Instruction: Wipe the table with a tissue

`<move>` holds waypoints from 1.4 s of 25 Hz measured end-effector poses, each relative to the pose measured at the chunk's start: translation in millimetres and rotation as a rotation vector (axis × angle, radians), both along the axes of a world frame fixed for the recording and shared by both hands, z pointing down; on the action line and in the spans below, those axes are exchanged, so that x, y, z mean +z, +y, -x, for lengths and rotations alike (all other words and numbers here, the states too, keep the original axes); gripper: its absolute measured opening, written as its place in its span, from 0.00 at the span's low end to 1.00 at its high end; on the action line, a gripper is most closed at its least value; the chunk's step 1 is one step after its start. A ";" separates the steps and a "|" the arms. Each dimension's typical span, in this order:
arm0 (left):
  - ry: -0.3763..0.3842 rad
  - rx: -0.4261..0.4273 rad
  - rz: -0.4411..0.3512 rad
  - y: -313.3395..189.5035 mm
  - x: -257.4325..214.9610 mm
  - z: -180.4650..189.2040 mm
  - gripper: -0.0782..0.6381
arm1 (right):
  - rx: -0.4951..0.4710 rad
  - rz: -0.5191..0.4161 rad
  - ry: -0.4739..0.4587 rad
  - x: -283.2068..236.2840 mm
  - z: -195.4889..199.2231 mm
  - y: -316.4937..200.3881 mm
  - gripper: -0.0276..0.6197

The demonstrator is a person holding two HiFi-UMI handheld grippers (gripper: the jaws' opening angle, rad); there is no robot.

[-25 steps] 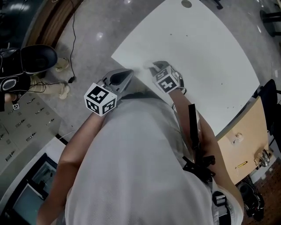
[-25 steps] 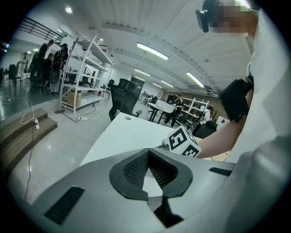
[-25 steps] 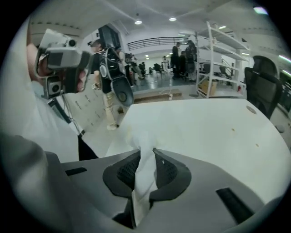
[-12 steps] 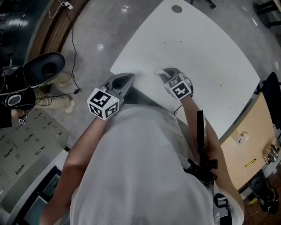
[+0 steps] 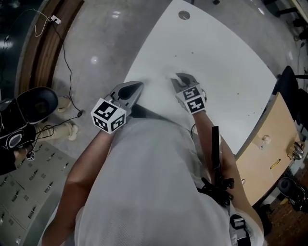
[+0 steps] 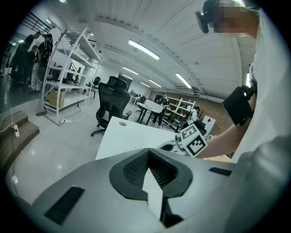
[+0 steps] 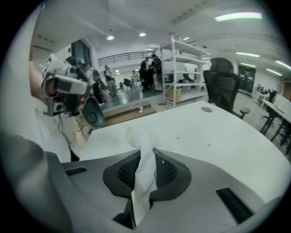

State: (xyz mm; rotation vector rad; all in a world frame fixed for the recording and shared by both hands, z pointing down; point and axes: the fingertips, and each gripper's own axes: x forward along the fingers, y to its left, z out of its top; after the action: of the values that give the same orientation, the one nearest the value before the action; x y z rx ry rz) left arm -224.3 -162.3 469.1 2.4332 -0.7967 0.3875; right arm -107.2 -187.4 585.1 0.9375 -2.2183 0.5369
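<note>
The white table (image 5: 216,62) fills the upper right of the head view. My right gripper (image 5: 179,79) hovers over its near-left part, shut on a white tissue (image 7: 146,173) that stands up between the pads and hangs down behind them. In the head view the tissue (image 5: 169,77) is only a faint pale patch at the tips. My left gripper (image 5: 139,85) is at the table's near-left edge with its jaws together. A narrow white sliver shows between its pads (image 6: 132,170); I cannot tell what it is. The right gripper's marker cube (image 6: 194,140) appears beyond it.
A round hole (image 5: 184,15) sits near the table's far end. A wooden cabinet (image 5: 264,153) stands to the right of the table. A black seat (image 5: 36,103) and a cable (image 5: 67,62) are on the floor at the left. Office chair (image 6: 111,102) and shelves (image 6: 68,77) stand behind.
Both grippers have shifted along the table's near-left part; the right one has lifted a little and rolled, still holding the tissue. The head view has swung too.
</note>
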 end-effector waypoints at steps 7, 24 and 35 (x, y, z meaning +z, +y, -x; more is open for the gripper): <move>0.042 0.058 0.035 1.5 11.0 -9.4 0.12 | 0.498 0.078 0.121 17.1 -156.9 -69.5 0.11; 0.032 -0.007 0.059 -12.1 15.6 20.2 0.12 | 0.054 0.133 0.538 35.5 -153.8 -116.5 0.11; 0.024 -0.021 0.050 -13.0 15.3 20.8 0.12 | -0.010 0.180 0.377 11.1 -160.2 -107.7 0.36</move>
State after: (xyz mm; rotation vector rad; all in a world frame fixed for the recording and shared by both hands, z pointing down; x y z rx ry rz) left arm -245.1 -175.2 484.4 2.3771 -0.7918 0.3649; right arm 53.0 -295.1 596.1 0.8541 -1.8051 0.5001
